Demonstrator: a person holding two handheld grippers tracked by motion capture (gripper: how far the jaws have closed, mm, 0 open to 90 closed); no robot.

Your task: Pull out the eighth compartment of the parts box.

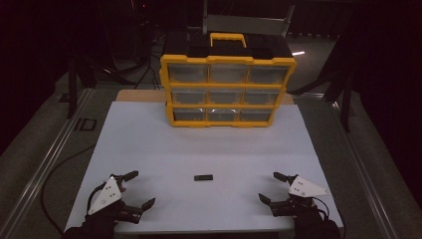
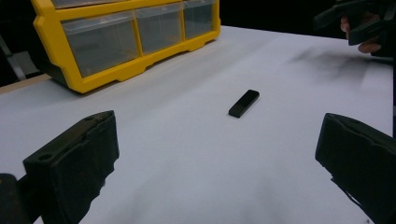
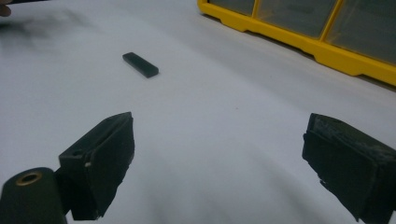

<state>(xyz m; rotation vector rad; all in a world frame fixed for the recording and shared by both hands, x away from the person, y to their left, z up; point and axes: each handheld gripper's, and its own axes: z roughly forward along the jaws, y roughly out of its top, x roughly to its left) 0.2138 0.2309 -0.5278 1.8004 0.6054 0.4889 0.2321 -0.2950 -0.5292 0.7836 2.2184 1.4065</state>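
Here a small black bar [image 1: 203, 178] lies flat on the white table top [image 1: 209, 144], near its front edge and about midway between the two grippers, touching neither. The left gripper [image 1: 138, 189] sits well to the bar's left, its jaws spread wide and holding nothing. The right gripper [image 1: 269, 187] sits well to the right, jaws likewise spread and empty. Farther back stands a yellow drawer box [image 1: 227, 90] with clear drawers and a yellow handle on top.
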